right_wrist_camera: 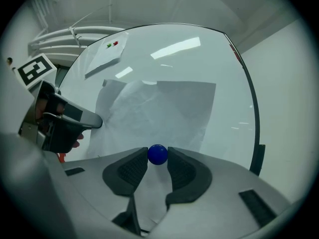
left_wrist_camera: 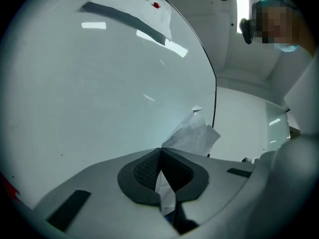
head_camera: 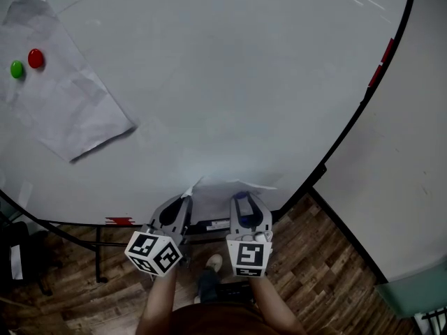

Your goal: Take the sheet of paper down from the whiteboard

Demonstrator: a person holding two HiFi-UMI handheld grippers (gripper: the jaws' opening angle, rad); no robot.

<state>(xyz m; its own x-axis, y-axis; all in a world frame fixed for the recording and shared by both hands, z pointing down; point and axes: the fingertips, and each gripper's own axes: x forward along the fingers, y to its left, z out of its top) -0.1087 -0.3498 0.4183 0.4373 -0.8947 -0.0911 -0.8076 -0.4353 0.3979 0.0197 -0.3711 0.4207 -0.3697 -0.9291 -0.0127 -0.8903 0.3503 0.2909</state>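
Note:
A creased white sheet of paper (head_camera: pixel 230 186) lies against the whiteboard (head_camera: pixel 230 82) near its lower edge. My left gripper (head_camera: pixel 183 204) is shut on that sheet's left edge; in the left gripper view the paper (left_wrist_camera: pixel 192 133) sticks out past the closed left gripper (left_wrist_camera: pixel 160 151). My right gripper (head_camera: pixel 241 201) is at the sheet's middle. In the right gripper view the right gripper (right_wrist_camera: pixel 158 156) is shut on a round blue magnet (right_wrist_camera: pixel 158 154), in front of the paper (right_wrist_camera: pixel 159 113). The left gripper (right_wrist_camera: pixel 60 123) shows at that view's left.
A second sheet (head_camera: pixel 63 96) hangs at the board's upper left under a red magnet (head_camera: pixel 35 58) and a green magnet (head_camera: pixel 17 69). The board's black frame (head_camera: pixel 349 128) curves down the right. Stand legs (head_camera: pixel 98 250) and wooden floor (head_camera: pixel 314 271) are below. A person (left_wrist_camera: pixel 279 24) stands beyond the board.

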